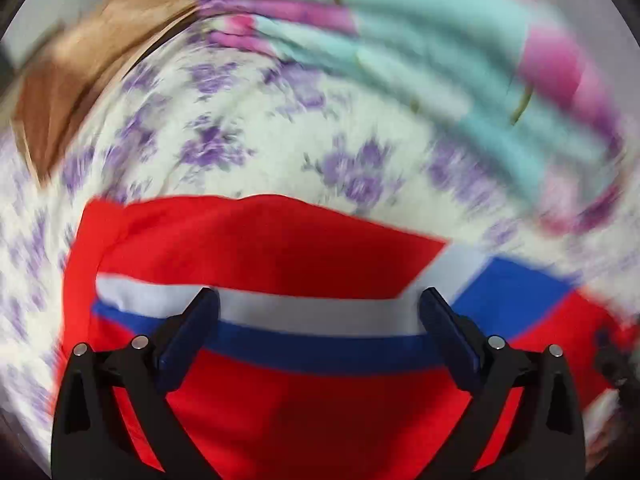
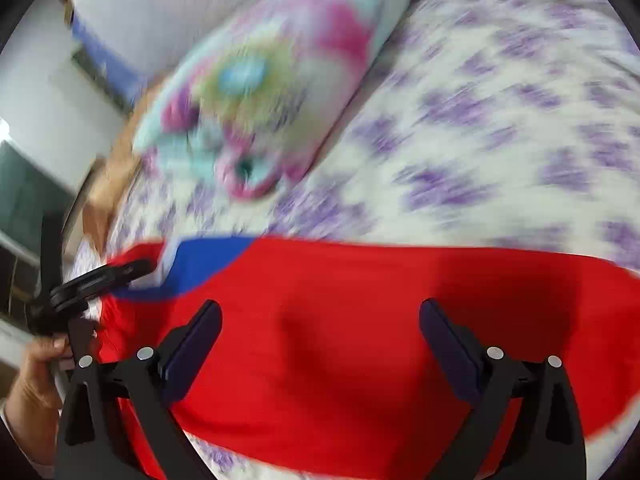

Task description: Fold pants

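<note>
Pants stretch left-right across the frame's bottom, under both spread, empty hand-held grippers; left nearer the striped end.

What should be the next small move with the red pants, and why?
Probably lower both grippers and close them on the fabric. The left gripper and right gripper are both open above the red pants, which lie spread on the floral bedsheet, so nothing is gripped yet.

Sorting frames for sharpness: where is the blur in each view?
Left wrist: bedsheet and quilt smeared, left gripper and pants crisper. Right wrist: pillow and sheet heavily streaked, right gripper sharp.
</note>
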Tool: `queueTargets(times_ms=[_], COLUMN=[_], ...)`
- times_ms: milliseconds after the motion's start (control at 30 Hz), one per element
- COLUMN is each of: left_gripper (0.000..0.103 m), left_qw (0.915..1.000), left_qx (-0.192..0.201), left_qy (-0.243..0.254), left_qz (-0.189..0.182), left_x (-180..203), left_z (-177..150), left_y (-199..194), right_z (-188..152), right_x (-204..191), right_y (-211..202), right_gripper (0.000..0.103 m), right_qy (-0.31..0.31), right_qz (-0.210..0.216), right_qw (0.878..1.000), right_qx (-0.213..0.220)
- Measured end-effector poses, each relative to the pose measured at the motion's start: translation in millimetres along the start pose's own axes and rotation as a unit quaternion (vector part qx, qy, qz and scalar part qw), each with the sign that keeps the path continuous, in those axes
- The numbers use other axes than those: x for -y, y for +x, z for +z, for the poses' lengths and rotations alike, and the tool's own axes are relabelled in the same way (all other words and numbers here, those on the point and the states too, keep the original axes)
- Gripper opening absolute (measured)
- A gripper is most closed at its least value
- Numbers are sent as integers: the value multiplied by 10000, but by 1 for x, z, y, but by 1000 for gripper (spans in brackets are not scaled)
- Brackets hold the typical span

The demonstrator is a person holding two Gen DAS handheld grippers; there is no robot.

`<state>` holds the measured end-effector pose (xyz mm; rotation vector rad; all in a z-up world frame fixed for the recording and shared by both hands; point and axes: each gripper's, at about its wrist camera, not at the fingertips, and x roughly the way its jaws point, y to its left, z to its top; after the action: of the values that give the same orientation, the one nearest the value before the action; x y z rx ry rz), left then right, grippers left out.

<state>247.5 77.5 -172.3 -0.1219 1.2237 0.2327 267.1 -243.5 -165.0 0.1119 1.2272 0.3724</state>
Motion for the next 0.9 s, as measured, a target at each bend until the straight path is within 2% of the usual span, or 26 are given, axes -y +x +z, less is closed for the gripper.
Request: queueTargets(times_ms=[33, 67, 100, 167, 200, 267, 367, 400, 433, 467, 500, 533, 567, 633, 700, 767, 833, 900], left_gripper=[99, 99, 99, 99, 98, 98, 98, 98, 98, 98, 98, 98, 98, 98, 98, 98, 98, 98], left_qw=[9994, 9994, 9996, 9983, 9952, 9938, 9964, 9964, 9963, 9966, 9971, 9977, 9980, 9983, 9987, 9986, 9961, 9893], left_qx=[46, 82, 36, -9, 287, 718, 805, 794, 770, 688, 576, 406, 291, 219, 151, 81, 65, -46], left_qy=[278, 307, 228, -107, -157, -9, 215, 297, 375, 452, 496, 538, 554, 545, 493, 466, 541, 918], left_qz=[177, 161, 170, 580, 927, 851, 138, 22, -16, -39, -54, -77, -44, 33, -31, -235, -687, -1130], left_x=[5, 3, 0, -11, -14, -12, -11, -12, -6, -4, 8, 7, 6, -9, -22, -28, -25, -7], left_z=[-2, -2, -1, 3, 0, -13, -53, -74, -83, -102, -110, -133, -153, -181, -205, -216, -228, -233], left_y=[6, 7, 7, -3, -17, -40, -69, -77, -80, -82, -78, -81, -84, -91, -100, -108, -116, -116], right_z=[1, 1, 3, 4, 2, -3, -21, -26, -37, -48, -56, -61, -66, -76, -88, -106, -133, -165], right_x=[3, 7, 19, 51, 71, 71, 29, 14, -2, -12, -21, -27, -28, -28, -25, -24, -33, -48], right_y=[4, -1, -6, -19, -35, -51, -65, -67, -63, -56, -44, -35, -30, -49, -76, -100, -116, -123], right_gripper=[99, 99, 99, 99, 99, 99, 99, 99, 99, 99, 99, 99, 99, 99, 99, 99, 99, 99], right_qy=[-223, -511, -607, -125, 465, 650, -135, -269, -402, -510, -609, -675, -733, -698, -639, -595, -764, -1191], right_qz=[-157, -235, -927, -1893, -2106, -1728, -1440, -1111, -480, -86, 71, 41, -202, -497, -318, 564, 1399, 1689], right_qw=[9996, 9984, 9937, 9815, 9754, 9803, 9851, 9891, 9951, 9971, 9978, 9977, 9971, 9961, 9966, 9963, 9872, 9777], right_qx=[-67, 72, 153, 250, 448, 704, 929, 928, 769, 550, 240, 9, -91, 219, 419, 251, -50, -375])
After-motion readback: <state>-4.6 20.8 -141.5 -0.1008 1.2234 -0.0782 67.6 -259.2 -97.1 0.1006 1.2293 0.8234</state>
